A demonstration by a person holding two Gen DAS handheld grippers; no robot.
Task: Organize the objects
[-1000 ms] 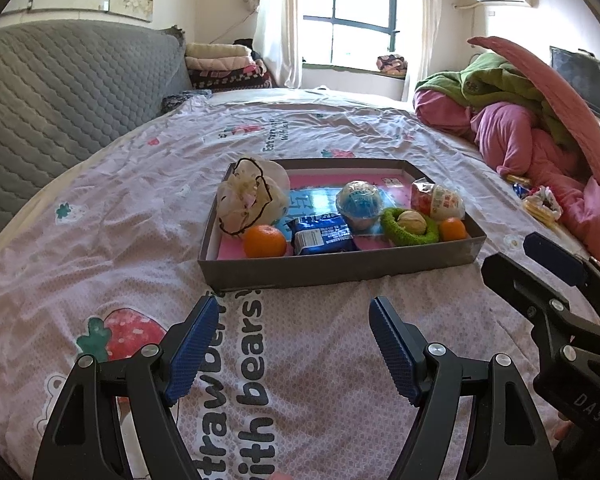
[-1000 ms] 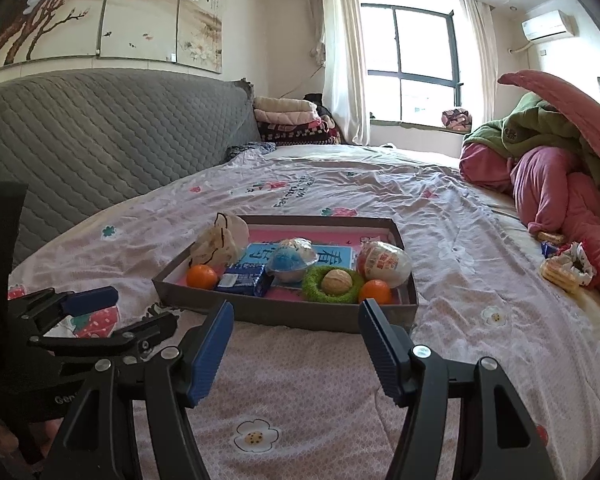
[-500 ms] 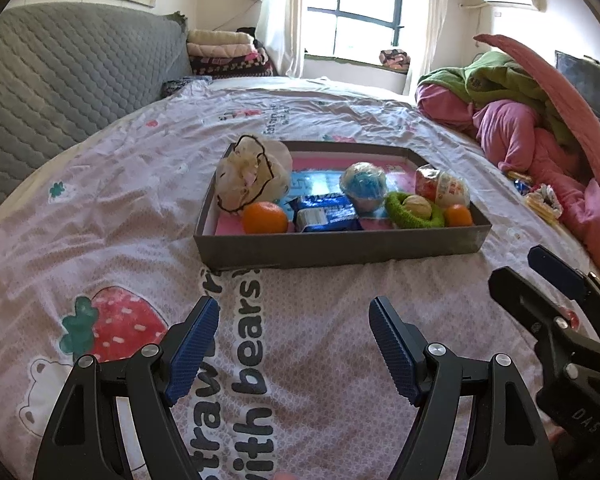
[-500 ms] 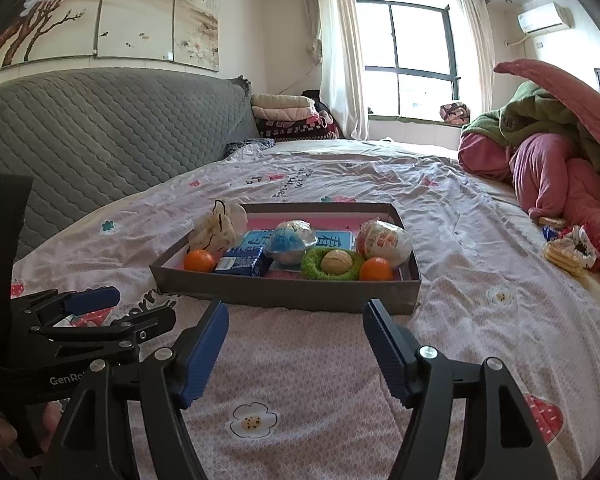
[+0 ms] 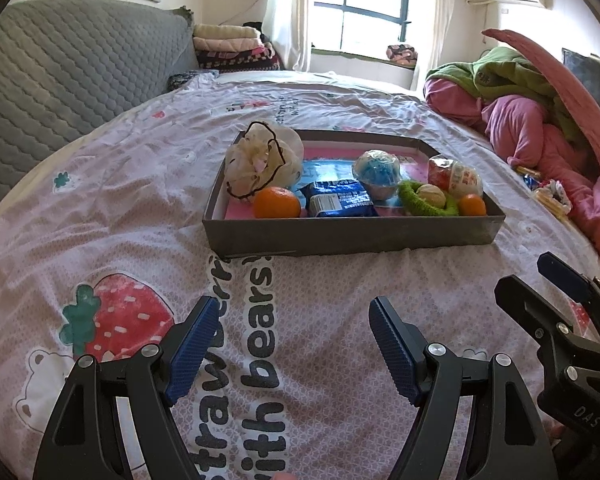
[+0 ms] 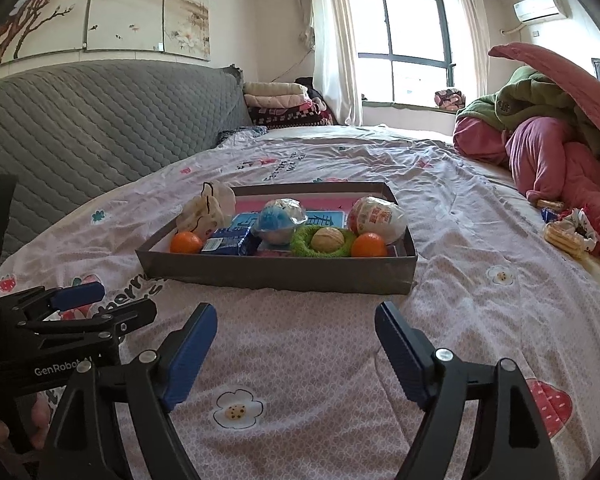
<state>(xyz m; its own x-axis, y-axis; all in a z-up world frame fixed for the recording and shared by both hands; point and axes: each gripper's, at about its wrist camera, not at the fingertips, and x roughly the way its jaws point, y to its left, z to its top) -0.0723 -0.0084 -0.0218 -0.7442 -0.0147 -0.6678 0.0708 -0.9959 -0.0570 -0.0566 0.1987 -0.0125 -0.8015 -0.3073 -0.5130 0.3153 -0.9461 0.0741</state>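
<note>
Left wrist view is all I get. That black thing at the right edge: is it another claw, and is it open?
Observer: Yes, it is the right gripper. Its own camera shows the jaws wide apart and holding nothing.
Operator: What's beneath it?
Observer: The bedsheet, with a printed flower there.
Operator: Any name on my claw?
Observer: From that side, the left gripper reads "GenRobot".

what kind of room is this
Most likely a bedroom: the tray sits on a bed sheet printed with strawberries, against a quilted grey headboard, with folded blankets stacked by the window.
</note>
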